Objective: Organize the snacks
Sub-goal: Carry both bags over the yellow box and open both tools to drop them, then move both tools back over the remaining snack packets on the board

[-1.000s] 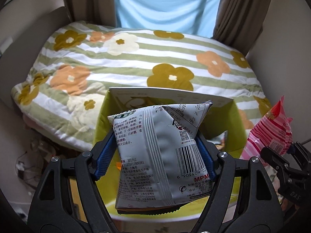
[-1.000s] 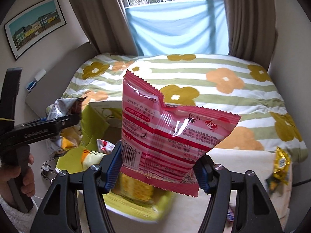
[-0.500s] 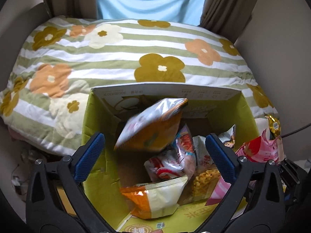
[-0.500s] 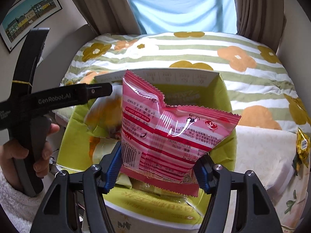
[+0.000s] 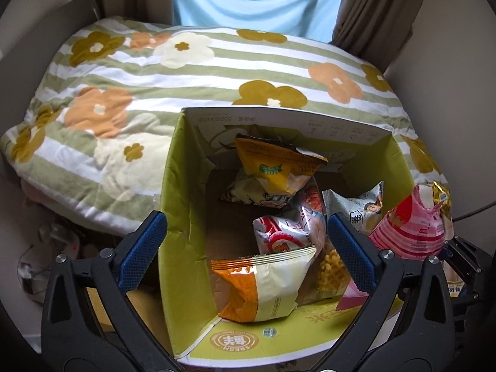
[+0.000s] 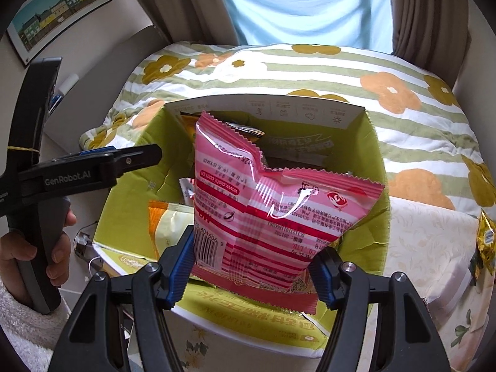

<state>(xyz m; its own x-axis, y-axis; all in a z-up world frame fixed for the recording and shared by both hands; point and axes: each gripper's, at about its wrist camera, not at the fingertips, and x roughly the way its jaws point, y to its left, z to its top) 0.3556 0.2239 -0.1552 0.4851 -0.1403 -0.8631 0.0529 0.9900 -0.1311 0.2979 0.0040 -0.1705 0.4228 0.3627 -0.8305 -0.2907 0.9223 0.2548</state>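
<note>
My right claw [image 6: 252,271] is clamped on the pink striped packet [image 6: 272,214], gripping its lower corners; the packet stands upright above the near rim of the green carton [image 6: 124,214], which I take as my landmark. My left claw [image 5: 246,252] is spread wide and carries nothing, hovering over the carton's near-left corner.

Inside the carton, nearest me, an orange-and-cream packet [image 5: 263,282] leans against the near wall. Just behind it lies a red-and-white packet [image 5: 285,232], with a bag of yellow puffs [image 5: 331,266] to its right. Further in, a grey packet [image 5: 356,207] stands by the right wall, and a yellow-and-brown packet [image 5: 276,167] rests tilted against the far wall. The carton's left half shows bare cardboard floor.

Beyond the carton's right wall, a gold-wrapped snack [image 6: 485,241] lies on a cream cloth [image 6: 434,248], not yet collected. Behind the carton's far wall is the bed with its flowered quilt [image 5: 186,71].

Risks, in my judgement: the pink packet sits over the near rim, not the carton's middle; released here it may catch the rim or the flap and fall outside. It may also land on the leaning orange-and-cream packet and stay perched. The two claws are near each other over the carton, so a careless swing could knock them together.
</note>
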